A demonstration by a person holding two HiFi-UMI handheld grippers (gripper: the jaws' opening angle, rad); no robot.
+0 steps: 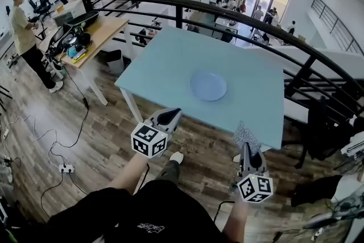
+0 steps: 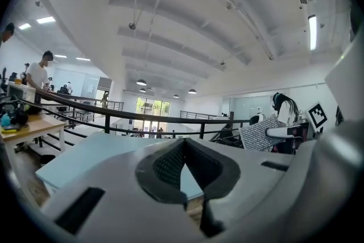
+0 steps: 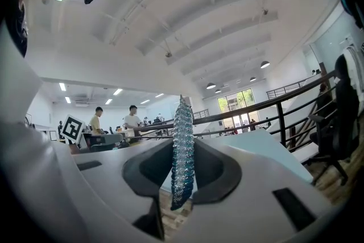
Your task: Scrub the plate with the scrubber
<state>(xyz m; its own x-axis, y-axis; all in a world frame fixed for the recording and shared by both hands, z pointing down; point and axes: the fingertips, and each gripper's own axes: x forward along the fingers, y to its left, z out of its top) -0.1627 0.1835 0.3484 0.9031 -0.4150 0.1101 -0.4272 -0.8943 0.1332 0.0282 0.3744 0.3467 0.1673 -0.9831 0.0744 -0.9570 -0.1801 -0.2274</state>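
Note:
A round pale blue plate (image 1: 208, 86) lies flat on the light blue table (image 1: 165, 65), right of its middle. Both grippers hang in front of the table's near edge, over the floor and short of the plate. My left gripper (image 1: 172, 112) is shut, tips touching, with nothing between them (image 2: 182, 142). My right gripper (image 1: 245, 146) is shut on the scrubber (image 1: 246, 135), a flat grey mesh pad that stands up out of the jaws. In the right gripper view the scrubber (image 3: 183, 156) is edge-on, glittering blue. From the left gripper view the scrubber (image 2: 259, 132) faces me.
A black railing (image 1: 227, 11) curves round the far side of the table. A wooden desk (image 1: 99, 37) with gear and people stands at the left. Cables and a power strip (image 1: 65, 168) lie on the wooden floor. A dark chair (image 1: 324, 128) stands at the right.

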